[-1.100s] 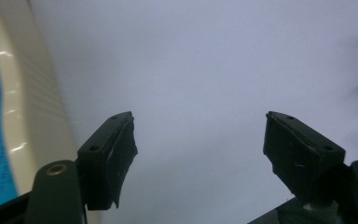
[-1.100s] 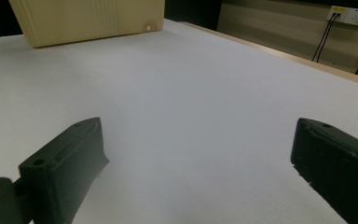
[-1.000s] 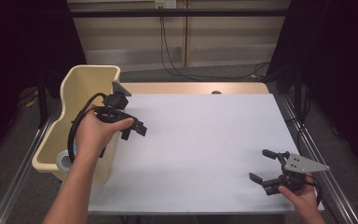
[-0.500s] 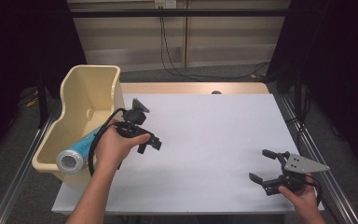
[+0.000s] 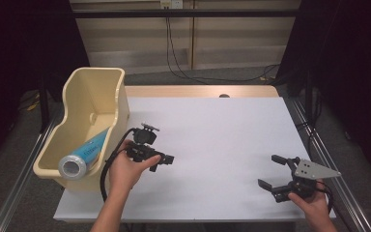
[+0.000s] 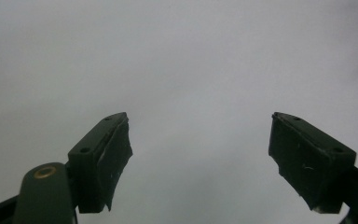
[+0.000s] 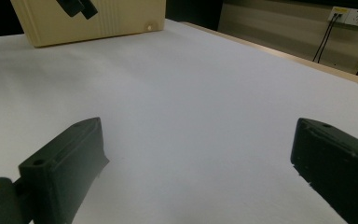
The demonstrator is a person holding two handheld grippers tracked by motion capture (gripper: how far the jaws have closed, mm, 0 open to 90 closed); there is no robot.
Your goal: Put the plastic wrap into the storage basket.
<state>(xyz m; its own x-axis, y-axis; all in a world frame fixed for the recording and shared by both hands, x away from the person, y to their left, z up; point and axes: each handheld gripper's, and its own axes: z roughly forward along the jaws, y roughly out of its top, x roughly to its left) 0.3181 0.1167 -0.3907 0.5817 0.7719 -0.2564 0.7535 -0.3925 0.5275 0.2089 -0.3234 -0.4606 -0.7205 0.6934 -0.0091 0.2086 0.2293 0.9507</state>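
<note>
**Grippers over the white table, blue roll in the bin**

Nearest my edge of the table (image 5: 222, 135), my right gripper (image 5: 272, 171) sits low over the white surface at the near right corner, my hand (image 5: 314, 205) wrapped around its body and the grey three-cornered plate on top. Its jaws stand wide apart with nothing between them; in the right gripper view (image 7: 196, 172) only bare white tabletop lies in the gap.

Farther in and to the left, my left gripper (image 5: 166, 159) is held in my left hand (image 5: 123, 169), just beside the near corner of the bin, its black cable looping back past my wrist. Its jaws have just been opening and now stand parted, with nothing between them. In the left gripper view (image 6: 198, 154) the two black pads frame a blurred pale surface only.

Beyond and left of that hand, the cream plastic bin (image 5: 84, 87) stands at the left edge of the table. The blue roll (image 5: 84, 154) lies inside it, tilted, its open round end toward me at the near wall. The roll is apart from both grippers.

At the far edge, a wooden strip (image 5: 198, 91) of table shows past the white sheet, with cables (image 5: 174, 48) hanging on the wall behind.
</note>
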